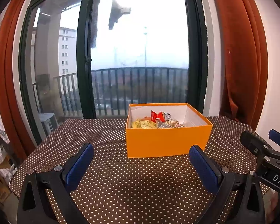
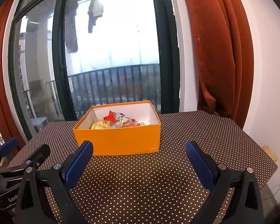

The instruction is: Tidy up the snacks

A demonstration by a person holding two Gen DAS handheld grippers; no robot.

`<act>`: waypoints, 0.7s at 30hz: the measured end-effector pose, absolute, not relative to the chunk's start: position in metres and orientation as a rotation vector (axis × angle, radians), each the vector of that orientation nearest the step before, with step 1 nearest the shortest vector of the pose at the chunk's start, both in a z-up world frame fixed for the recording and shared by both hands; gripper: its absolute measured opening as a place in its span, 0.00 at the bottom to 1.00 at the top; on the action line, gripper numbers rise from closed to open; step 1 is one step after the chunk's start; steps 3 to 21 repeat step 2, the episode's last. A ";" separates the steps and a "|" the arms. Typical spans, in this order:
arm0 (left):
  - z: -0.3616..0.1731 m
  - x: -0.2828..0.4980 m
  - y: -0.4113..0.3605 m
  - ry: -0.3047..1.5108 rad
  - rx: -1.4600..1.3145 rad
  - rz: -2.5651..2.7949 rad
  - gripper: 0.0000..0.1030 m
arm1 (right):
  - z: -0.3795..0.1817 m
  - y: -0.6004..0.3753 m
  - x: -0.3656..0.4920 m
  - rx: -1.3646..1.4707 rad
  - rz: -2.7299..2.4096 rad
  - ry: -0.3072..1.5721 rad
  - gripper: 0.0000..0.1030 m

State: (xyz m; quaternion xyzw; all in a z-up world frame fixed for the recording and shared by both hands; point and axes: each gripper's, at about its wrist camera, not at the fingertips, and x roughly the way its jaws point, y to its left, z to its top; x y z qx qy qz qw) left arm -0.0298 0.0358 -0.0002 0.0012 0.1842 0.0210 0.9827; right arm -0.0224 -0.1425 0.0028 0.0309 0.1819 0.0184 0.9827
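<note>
in the left wrist view the left gripper (image 1: 141, 159) hovers over the dotted counter (image 1: 106, 140), its jaws wide apart with nothing between them. the orange box (image 1: 166, 141) stands ahead and a little right of the gap, toward the counter's far edge, apart from both blue pads. the snacks (image 1: 158, 121) lie heaped inside the box, below its rim. left of the box the counter is bare out to its left edge; right of the box, part of the right gripper (image 1: 268, 149) reaches in over the counter's right side. in the right wrist view the right gripper (image 2: 140, 158) also has its jaws wide apart and empty. the orange box (image 2: 119, 140) sits ahead, left of the gap's middle, with snacks (image 2: 117, 122) inside. right of the box, bare counter (image 2: 214, 136) runs to the right edge; left of the box, the left gripper (image 2: 18, 153) shows low beside the counter's left edge.
</note>
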 end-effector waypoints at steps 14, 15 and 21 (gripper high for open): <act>0.000 -0.028 0.036 0.374 0.001 0.043 1.00 | 0.002 -0.143 -0.020 0.061 0.038 0.370 0.98; 0.000 -0.028 0.036 0.374 0.001 0.043 1.00 | 0.002 -0.143 -0.020 0.061 0.038 0.370 0.98; 0.000 -0.028 0.036 0.374 0.001 0.043 1.00 | 0.002 -0.143 -0.020 0.061 0.038 0.370 0.98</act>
